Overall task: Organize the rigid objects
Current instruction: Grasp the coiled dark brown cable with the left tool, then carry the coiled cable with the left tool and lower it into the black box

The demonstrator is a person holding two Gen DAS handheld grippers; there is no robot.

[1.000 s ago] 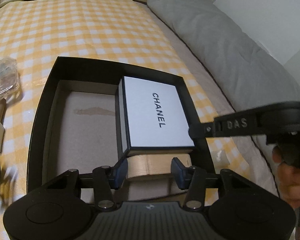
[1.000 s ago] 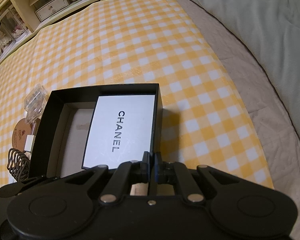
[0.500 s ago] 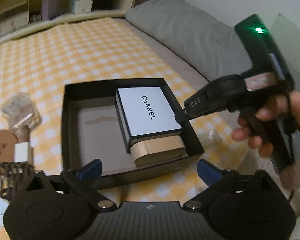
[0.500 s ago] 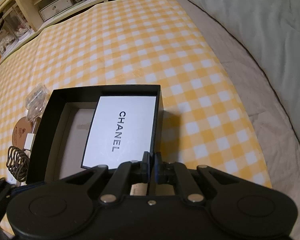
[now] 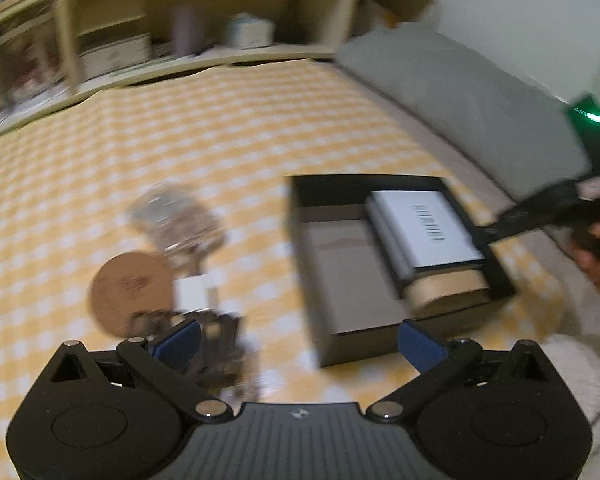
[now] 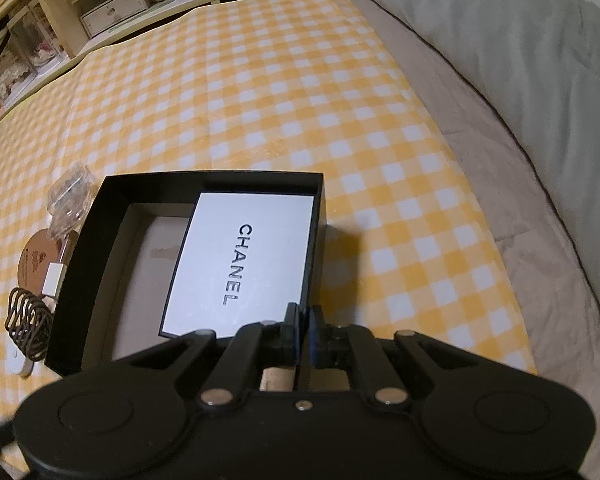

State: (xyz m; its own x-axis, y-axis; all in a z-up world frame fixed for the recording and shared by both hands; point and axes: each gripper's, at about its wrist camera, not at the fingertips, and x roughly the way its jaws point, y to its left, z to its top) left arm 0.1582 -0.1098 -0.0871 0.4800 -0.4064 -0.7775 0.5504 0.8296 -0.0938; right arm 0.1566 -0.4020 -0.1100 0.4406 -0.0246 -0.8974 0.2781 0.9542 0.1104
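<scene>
Black box (image 6: 112, 216) wall pinched in my right tool (image 6: 303, 322); left tool (image 5: 296, 340) gaping, empty. Steer left tool onto coiled cable (image 5: 216, 344) just ahead, centre before squeezing.

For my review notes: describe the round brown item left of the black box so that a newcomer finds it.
On the yellow checked cloth, look left of the black box. The brown disc lies flat, touching the clear packet and white plug: the only round, flat piece.

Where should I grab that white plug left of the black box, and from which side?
From above, pinching the plug across its narrow width. It lies flat at the disc's edge, and the box wall stands close beside it, so a sideways approach looks blocked.
</scene>
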